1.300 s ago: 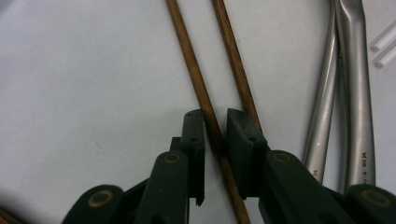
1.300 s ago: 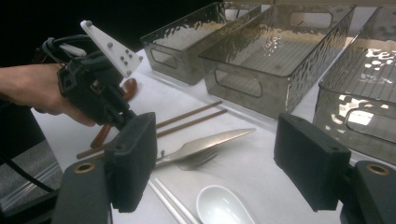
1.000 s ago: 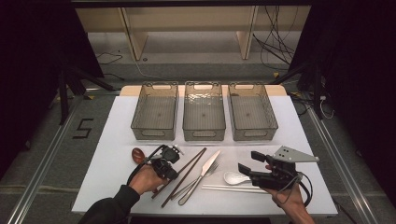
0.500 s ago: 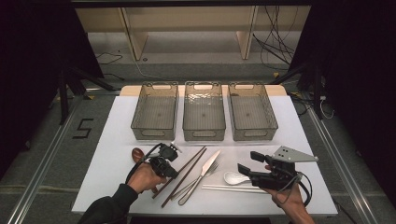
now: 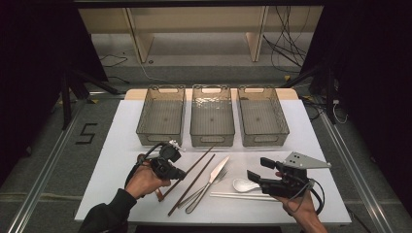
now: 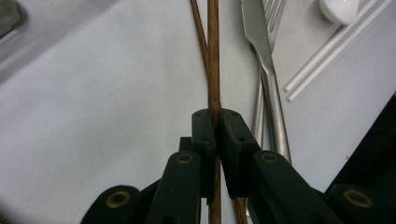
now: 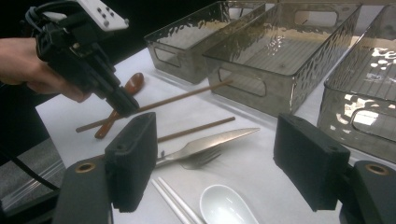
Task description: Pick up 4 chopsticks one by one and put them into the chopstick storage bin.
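Observation:
My left gripper (image 5: pixel 180 173) is shut on a brown wooden chopstick (image 5: pixel 197 162) and holds it slightly above the white table. In the left gripper view the jaws (image 6: pixel 217 122) pinch that chopstick (image 6: pixel 214 70), and a second brown chopstick (image 6: pixel 198 28) runs just beside it. The second chopstick (image 5: pixel 192 187) lies flat on the table. My right gripper (image 5: pixel 258 168) stands open above a white ceramic spoon (image 5: pixel 244 184), with nothing between its fingers. In the right gripper view the left gripper (image 7: pixel 125 105) is at the upper left with its chopstick (image 7: pixel 187 95).
Three clear bins (image 5: pixel 162 138) (image 5: pixel 212 139) (image 5: pixel 265 140) stand in a row at the back. A knife (image 5: pixel 217 171), a fork (image 5: pixel 204 191), white chopsticks (image 5: pixel 238 196) and a brown wooden spoon (image 7: pixel 133 83) lie on the table (image 5: pixel 316 145).
My left gripper has risen slightly with the brown chopstick pinched in it. The right gripper has stayed where it was.

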`<action>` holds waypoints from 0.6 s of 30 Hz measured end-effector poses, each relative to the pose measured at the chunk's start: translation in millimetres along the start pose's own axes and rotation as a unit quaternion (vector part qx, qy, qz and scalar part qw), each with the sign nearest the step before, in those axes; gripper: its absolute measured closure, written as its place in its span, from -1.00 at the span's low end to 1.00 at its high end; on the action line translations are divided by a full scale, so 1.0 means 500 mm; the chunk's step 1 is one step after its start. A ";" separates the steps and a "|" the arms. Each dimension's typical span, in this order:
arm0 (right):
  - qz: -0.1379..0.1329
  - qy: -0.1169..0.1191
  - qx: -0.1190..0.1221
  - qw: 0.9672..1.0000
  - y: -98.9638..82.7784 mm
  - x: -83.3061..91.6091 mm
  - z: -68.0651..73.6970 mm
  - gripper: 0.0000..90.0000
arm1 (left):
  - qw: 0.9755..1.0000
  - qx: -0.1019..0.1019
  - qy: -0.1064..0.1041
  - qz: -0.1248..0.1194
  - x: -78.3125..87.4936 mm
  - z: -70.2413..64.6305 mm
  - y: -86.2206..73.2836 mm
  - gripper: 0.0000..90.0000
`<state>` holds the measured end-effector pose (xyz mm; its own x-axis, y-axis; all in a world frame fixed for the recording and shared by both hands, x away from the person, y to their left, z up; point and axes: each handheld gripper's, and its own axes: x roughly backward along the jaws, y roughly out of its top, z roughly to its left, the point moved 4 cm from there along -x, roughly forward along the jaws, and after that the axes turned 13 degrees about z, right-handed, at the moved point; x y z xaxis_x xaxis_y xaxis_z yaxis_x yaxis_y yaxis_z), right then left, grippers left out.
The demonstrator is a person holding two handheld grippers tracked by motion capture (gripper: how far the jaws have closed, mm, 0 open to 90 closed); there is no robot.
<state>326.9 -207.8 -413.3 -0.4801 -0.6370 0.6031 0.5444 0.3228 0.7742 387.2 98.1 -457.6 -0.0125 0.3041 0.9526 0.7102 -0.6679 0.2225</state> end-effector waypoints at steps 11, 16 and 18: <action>-0.004 -0.002 -0.002 1.000 0.000 0.003 -0.002 -0.32 | 0.999 0.003 -0.010 -0.042 0.047 0.015 0.005 0.87; -0.009 -0.005 -0.004 1.000 0.001 0.004 -0.003 -0.35 | 0.998 0.002 -0.010 -0.054 0.066 0.029 0.008 0.87; -0.010 -0.006 -0.004 1.000 0.001 0.004 -0.003 -0.35 | 0.998 0.007 -0.007 -0.068 0.074 0.033 0.010 0.87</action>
<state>327.0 -210.1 -412.0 -0.4996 -0.6347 0.5895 0.5398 0.3042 0.7849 401.8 117.3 -425.0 -0.0997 0.3999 0.9111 0.7119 -0.6111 0.3461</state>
